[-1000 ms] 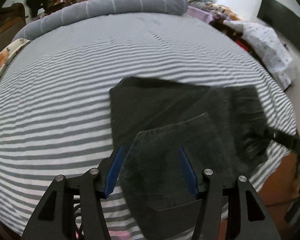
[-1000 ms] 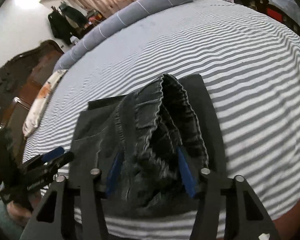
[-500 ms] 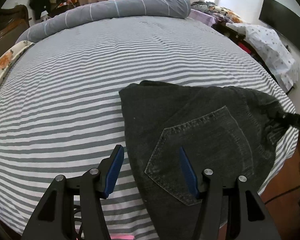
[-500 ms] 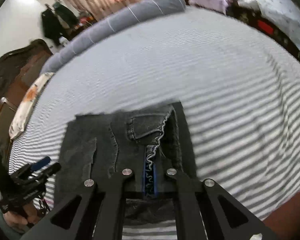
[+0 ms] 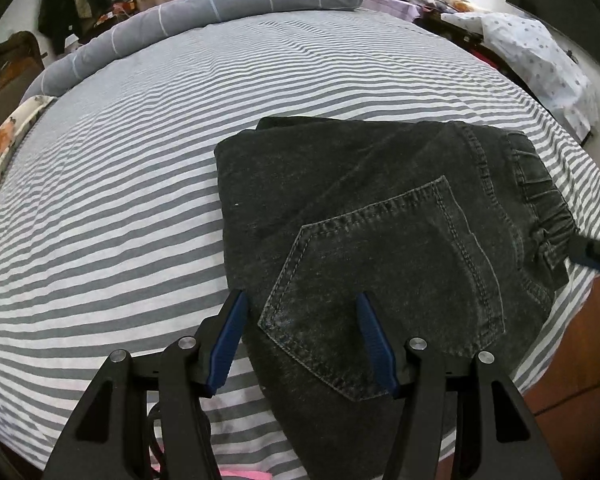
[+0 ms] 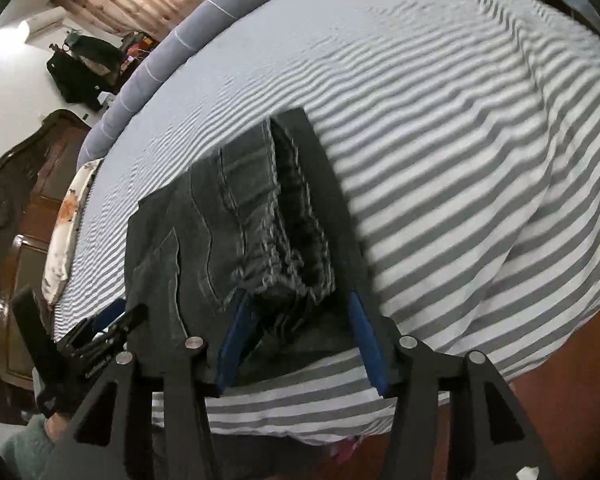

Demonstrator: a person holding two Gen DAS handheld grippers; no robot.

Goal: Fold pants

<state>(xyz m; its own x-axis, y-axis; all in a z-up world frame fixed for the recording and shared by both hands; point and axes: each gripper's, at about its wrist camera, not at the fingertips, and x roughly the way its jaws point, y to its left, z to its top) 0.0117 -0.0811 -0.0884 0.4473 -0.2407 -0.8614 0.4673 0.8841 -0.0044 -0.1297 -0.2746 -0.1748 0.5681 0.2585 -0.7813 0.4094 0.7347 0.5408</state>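
Observation:
Dark grey denim pants lie folded into a flat rectangle near the front edge of the striped bed, back pocket up, elastic waistband to the right. My left gripper is open and empty, just above the pants' near left corner. In the right wrist view the pants show with the ruffled waistband nearest. My right gripper is open, its fingers on either side of the waistband end, holding nothing. Its tip shows in the left wrist view at the waistband. The left gripper also shows in the right wrist view.
The bed has a grey and white striped sheet with a rolled grey duvet at the far end. A wooden headboard stands to the left. A dotted white cloth lies on furniture at the right. The bed's front edge is just below the pants.
The right gripper was shut on the waistband half a second ago and has now opened, letting it go. The top fold has been laid flat. The left gripper stayed open.

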